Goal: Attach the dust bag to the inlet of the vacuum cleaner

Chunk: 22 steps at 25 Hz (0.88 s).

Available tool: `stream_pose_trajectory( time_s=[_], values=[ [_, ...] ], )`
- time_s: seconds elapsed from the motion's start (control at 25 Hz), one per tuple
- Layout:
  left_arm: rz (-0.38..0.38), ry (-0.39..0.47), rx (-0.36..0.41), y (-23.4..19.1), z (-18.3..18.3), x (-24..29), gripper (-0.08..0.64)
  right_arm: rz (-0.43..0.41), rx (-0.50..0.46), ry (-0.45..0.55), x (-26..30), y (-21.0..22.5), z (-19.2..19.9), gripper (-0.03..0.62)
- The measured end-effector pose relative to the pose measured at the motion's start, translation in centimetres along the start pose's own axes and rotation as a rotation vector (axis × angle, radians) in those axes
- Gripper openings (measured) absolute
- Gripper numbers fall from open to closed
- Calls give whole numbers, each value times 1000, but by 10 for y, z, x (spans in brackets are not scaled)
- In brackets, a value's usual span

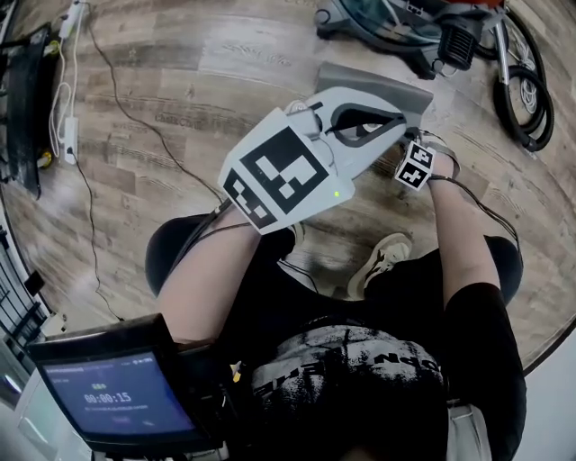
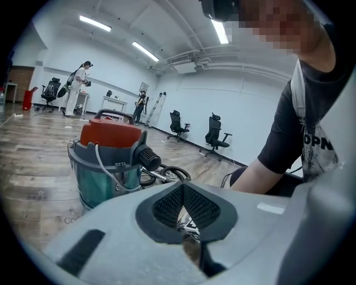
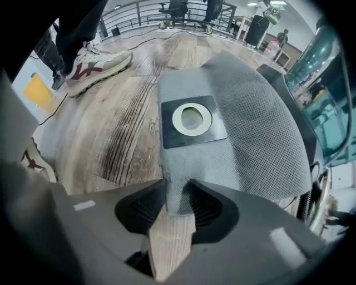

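Observation:
The grey fabric dust bag (image 3: pixel 250 128) lies flat on the wooden floor, and its black collar with a white ring (image 3: pixel 192 118) faces up. My right gripper (image 3: pixel 177 200) points down over the bag's near edge. It is open, with the hem lying flat between the pads. In the head view only its marker cube (image 1: pixel 416 167) shows, beside the bag (image 1: pixel 378 83). My left gripper (image 1: pixel 400 117) hovers above the bag, shut and empty. The vacuum cleaner (image 2: pixel 108 161), with a red lid and teal tank, stands just beyond the shut left gripper (image 2: pixel 183 209).
Coiled hose (image 1: pixel 526 99) lies right of the vacuum (image 1: pixel 405 22). A power strip and cable (image 1: pixel 67 135) run along the floor at the left. The person's sneaker (image 3: pixel 97 64) rests near the bag. Office chairs (image 2: pixel 217 136) and people (image 2: pixel 78 89) stand far off.

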<state>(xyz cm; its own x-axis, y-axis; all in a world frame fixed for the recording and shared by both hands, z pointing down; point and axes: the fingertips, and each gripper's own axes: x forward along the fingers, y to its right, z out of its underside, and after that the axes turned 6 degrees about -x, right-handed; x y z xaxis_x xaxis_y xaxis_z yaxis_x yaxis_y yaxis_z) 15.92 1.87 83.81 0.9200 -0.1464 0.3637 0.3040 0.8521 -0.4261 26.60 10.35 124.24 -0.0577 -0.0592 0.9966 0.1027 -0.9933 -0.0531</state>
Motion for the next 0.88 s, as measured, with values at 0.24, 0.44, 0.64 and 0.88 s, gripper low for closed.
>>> stream_pose_trajectory(
  time_s=[0.24, 0.44, 0.64, 0.88],
  values=[
    [0, -6, 17, -1, -2, 0, 0, 1, -29, -2, -4, -1, -4, 35],
    [-14, -19, 25, -7, 3, 2, 0, -28, -29, 34, -14, 5, -9, 21],
    [-29, -45, 46, -14, 11, 7, 0, -62, -96, 88, -45, 22, -12, 14],
    [-44, -165, 152, -20, 35, 15, 2, -114, -156, 153, -95, 51, -12, 12]
  ],
)
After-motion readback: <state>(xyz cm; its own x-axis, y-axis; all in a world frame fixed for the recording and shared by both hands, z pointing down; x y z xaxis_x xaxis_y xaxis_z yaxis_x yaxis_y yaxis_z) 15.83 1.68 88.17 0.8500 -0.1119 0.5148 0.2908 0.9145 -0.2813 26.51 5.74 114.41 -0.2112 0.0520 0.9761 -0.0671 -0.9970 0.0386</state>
